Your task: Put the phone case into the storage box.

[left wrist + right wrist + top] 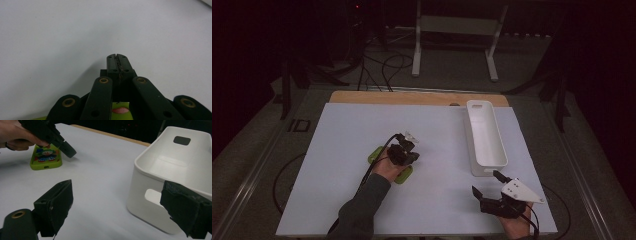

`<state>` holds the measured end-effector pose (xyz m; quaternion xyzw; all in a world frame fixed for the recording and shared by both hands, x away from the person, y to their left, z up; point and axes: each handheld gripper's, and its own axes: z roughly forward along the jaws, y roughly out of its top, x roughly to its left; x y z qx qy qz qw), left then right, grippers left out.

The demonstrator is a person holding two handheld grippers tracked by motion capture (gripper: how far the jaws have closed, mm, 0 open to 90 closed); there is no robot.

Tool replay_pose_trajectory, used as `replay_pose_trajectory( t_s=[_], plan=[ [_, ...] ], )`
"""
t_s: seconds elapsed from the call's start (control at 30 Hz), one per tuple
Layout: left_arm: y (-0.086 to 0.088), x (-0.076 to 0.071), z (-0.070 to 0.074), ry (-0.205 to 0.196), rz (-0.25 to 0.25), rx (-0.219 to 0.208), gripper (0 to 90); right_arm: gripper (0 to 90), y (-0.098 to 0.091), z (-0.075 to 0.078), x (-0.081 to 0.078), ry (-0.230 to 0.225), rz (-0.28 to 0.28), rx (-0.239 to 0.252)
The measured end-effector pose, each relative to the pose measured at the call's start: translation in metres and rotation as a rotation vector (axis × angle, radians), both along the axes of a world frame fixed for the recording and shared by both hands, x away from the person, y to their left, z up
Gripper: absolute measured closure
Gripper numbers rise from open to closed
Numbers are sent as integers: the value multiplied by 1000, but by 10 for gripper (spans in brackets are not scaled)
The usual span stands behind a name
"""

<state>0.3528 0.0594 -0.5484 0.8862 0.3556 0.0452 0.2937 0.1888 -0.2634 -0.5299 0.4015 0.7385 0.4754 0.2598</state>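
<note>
Lying flat on bench [337, 150]: 1 green case [46, 157], clown print up, under left claw [410, 141], which was shut and empty. Right claw [486, 184] gaped, empty, beside white bin [486, 134]. Judged best: open the left claw, then grip a case edge squarely.

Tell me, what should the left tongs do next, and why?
Probably open. The left tongs are shut with nothing between them, just above the green toy, so they likely must spread before gripping it. The white bin stands empty.
</note>
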Motion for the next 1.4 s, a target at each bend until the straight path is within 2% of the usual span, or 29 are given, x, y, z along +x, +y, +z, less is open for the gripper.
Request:
replay_pose_trajectory(
  t_s=[0.47, 0.77, 1.0, 1.27, 1.4],
  plan=[
    [9, -10, -11, 47, 10, 13, 900, 109, 0, 0, 0, 0, -3, 3],
    [16, -25, -11, 49, 9, -8, 900, 109, -1, 1, -1, -2, -6, 1],
    [24, -38, -10, 43, -2, -4, 900, 109, -1, 1, -1, -2, -6, 0],
    [43, -55, -7, 47, 11, -21, 900, 109, -1, 1, -1, -4, -7, 1],
    [43, -55, -7, 47, 11, -21, 900, 109, -1, 1, -1, -4, -7, 0]
  ],
)
